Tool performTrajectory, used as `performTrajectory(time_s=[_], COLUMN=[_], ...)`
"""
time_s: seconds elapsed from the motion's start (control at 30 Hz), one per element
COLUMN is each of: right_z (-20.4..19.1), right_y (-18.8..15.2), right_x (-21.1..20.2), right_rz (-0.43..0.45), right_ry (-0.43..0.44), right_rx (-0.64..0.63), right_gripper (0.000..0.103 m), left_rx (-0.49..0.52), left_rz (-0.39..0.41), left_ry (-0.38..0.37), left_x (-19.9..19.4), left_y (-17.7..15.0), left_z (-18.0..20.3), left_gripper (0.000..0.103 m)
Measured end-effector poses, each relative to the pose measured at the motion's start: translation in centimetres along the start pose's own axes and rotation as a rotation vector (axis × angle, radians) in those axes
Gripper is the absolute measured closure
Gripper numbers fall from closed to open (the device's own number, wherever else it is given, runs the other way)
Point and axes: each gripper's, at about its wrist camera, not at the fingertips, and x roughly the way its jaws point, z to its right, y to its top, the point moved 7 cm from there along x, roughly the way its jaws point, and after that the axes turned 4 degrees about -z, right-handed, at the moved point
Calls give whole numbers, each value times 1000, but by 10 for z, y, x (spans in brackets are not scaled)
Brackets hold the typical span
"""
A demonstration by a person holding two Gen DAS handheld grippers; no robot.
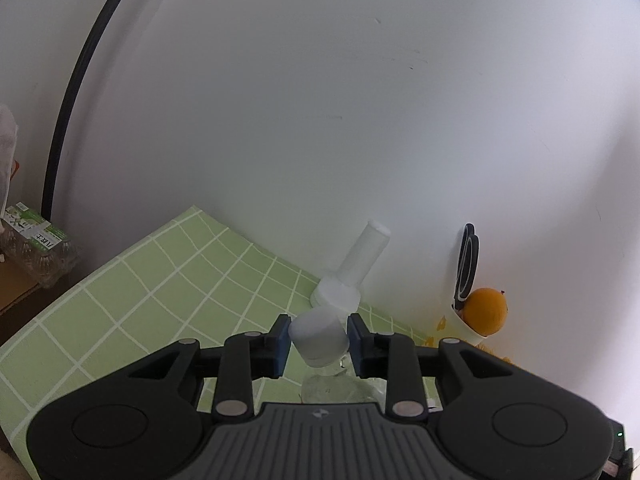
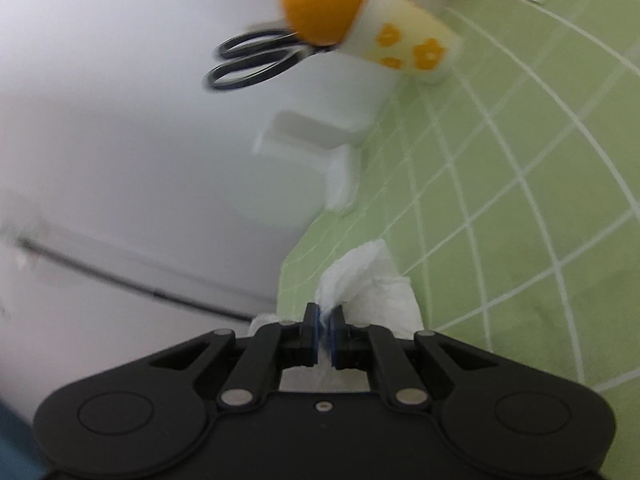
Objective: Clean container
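- Ahead of my left gripper point(image 1: 318, 342), a white holder point(image 1: 347, 280) stands against the wall point(image 1: 320, 100).
- To its left, the green checked mat point(image 1: 140, 300) lies open.
- A cup point(image 2: 404, 46) with scissors point(image 2: 252, 60) and orange point(image 2: 324, 8) blocks my right gripper point(image 2: 325, 326) ahead.

A plain white wall point(image 1: 320, 100) stands behind a desk covered in a green mat with a white grid point(image 1: 132, 300). A black cable point(image 1: 76, 80) runs up the wall at left, under soft, even light
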Motion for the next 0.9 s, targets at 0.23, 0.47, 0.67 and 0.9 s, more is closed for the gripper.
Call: performTrajectory(time_s=[0.23, 0.47, 0.67, 0.9], right_z=[1, -1, -11, -23], right_y=[0, -6, -15, -32], right_x=[10, 16, 19, 20], right_rz=[26, -2, -21, -65], right_ry=[-82, -180, -233, -267], right_rx=[-46, -198, -379, -616], right_gripper=[98, 98, 98, 97], left_rx=[-28, -46, -62, -66], left_rz=[2, 1, 0, 0], left_ry=[11, 22, 28, 32], left_x=[1, 1, 1, -1], left_y=[0, -1, -2, -1], left_z=[-7, -11, -14, -14], left_gripper=[70, 69, 69, 69])
